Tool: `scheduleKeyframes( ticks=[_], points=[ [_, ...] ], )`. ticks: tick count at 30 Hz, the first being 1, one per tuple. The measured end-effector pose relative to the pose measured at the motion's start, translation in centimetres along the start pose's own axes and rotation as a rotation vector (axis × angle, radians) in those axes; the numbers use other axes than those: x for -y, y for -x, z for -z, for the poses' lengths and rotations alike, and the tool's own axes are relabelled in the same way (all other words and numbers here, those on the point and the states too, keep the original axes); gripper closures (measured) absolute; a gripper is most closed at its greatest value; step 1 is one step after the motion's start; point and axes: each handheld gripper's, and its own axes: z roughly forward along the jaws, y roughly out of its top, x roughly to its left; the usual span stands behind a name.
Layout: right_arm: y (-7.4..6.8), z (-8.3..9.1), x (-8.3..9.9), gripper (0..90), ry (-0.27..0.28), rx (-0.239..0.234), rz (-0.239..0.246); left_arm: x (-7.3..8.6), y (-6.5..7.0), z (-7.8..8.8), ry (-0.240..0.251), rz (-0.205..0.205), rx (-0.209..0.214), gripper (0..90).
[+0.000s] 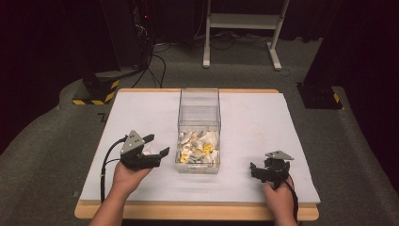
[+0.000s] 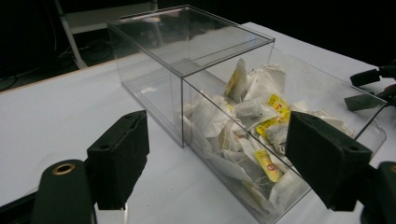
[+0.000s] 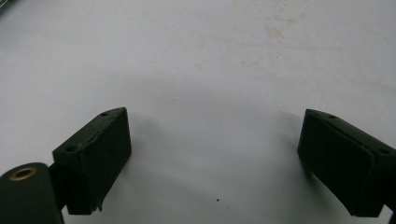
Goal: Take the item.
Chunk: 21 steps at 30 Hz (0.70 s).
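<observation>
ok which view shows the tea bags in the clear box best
The left gripper view: the tea bags are close, seen through the clear box wall, with yellow tags plain. The high view shows them small, as a pale heap in the near end of the box. The right gripper view looks at the white table.
</observation>
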Motion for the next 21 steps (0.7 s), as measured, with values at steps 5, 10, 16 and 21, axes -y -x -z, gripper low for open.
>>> scheduleKeyframes(
  ticks=[5,10,16,21],
  points=[
    [0.0,0.0,0.0,9.8,0.000,-0.001,0.001,-0.2,0.6,-0.9,-0.014,-0.007,0.025,23.0],
    [0.0,0.0,0.0,9.8,0.000,-0.001,0.000,-0.4,1.2,-1.9,-0.028,-0.011,0.057,23.5],
    [0.0,0.0,0.0,9.9,0.000,-0.001,0.000,-0.6,1.9,-2.9,-0.054,-0.027,0.083,23.9],
    [0.0,0.0,0.0,9.9,0.000,-0.002,-0.001,-0.8,2.4,-3.5,-0.068,-0.039,0.101,24.6]
  ],
)
